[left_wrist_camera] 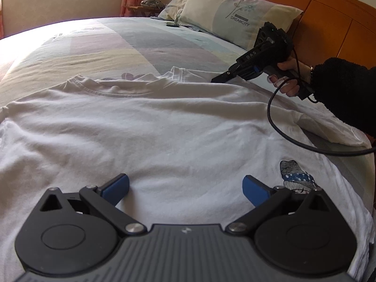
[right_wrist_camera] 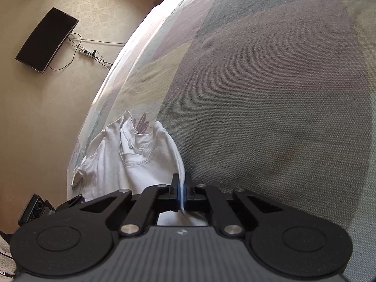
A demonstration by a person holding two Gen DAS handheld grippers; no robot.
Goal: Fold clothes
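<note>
One white T-shirt [left_wrist_camera: 145,127] is spread flat on the bed [left_wrist_camera: 105,44], collar toward 12 o'clock. The right gripper [right_wrist_camera: 182,191] is clamped on its shoulder edge near 2 o'clock; the left gripper [left_wrist_camera: 185,189] is held apart above the hem. The pinched edge should be carried across evenly, kept taut. Two pillows [left_wrist_camera: 237,9] are counted.
</note>
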